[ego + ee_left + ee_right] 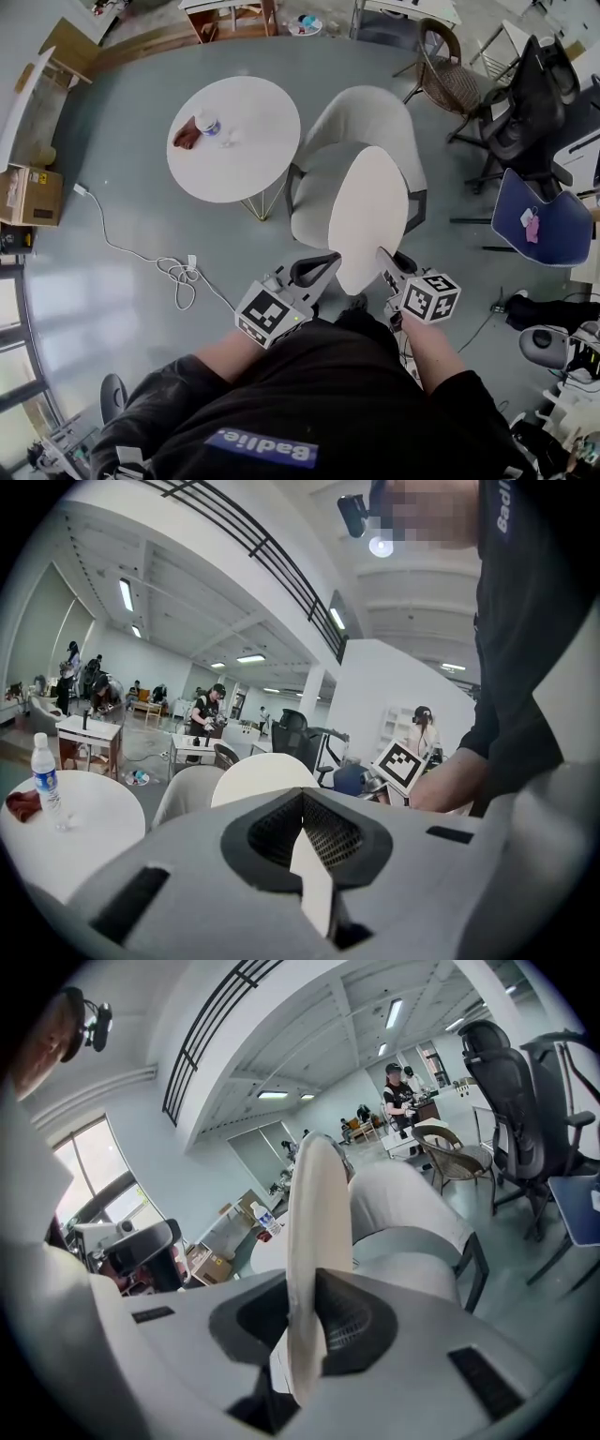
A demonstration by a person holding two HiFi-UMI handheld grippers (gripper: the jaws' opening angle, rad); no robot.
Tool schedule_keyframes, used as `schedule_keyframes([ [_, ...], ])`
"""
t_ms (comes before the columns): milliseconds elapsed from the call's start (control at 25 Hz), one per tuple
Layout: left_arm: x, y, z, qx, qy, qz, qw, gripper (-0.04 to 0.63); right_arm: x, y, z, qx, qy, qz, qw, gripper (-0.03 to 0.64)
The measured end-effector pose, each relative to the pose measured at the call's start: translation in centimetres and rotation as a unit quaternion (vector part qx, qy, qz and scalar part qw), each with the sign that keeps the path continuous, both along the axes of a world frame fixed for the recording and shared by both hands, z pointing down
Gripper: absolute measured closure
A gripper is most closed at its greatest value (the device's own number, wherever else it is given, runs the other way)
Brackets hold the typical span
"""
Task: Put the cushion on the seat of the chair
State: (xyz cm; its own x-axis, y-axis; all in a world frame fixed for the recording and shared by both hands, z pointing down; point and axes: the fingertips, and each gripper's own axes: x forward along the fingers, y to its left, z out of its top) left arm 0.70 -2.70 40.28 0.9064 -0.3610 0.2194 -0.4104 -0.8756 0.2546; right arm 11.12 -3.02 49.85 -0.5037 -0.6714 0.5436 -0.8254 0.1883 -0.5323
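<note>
Head view: the cushion (368,216), judged light and soft, is pinched at its near rim by the left hand-held gripper (326,265) and the right hand-held gripper (382,255).

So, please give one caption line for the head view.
Left gripper and right gripper hold a flat white oval cushion near the cream armchair beside a round white table.

Cannot see most of the seat of the chair (375,117): covered by the cushion (368,216) just ahead of the left tool (317,269) and the right tool (386,260). Cannot see the cushion's near edge either, pinched inside both tools' jaws. Beyond the left tool, on the worktop (253,155), cannot read the bottle (207,124) label, nor tell what the reddish lump (186,137) beside it is.
</note>
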Motion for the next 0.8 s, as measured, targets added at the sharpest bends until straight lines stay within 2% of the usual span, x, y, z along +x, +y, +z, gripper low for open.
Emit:
schedule_keyframes([
  [240,1.9,-0.8,0.2,0.004,-0.014,-0.042,0.999,0.579,2.7,-2.3,1.7,-0.014,-0.009,-0.019,1.0,0.549],
  [560,6.6,-2.0,0.6,-0.008,-0.03,-0.143,0.9893,0.578,6.6,-5.7,5.0,-0.037,-0.003,-0.102,0.994,0.549],
  [800,7.4,-1.4,2.0,-0.004,-0.027,-0.171,0.985,0.578,7.9,-8.2,7.1,-0.037,0.021,-0.131,0.991,0.549],
])
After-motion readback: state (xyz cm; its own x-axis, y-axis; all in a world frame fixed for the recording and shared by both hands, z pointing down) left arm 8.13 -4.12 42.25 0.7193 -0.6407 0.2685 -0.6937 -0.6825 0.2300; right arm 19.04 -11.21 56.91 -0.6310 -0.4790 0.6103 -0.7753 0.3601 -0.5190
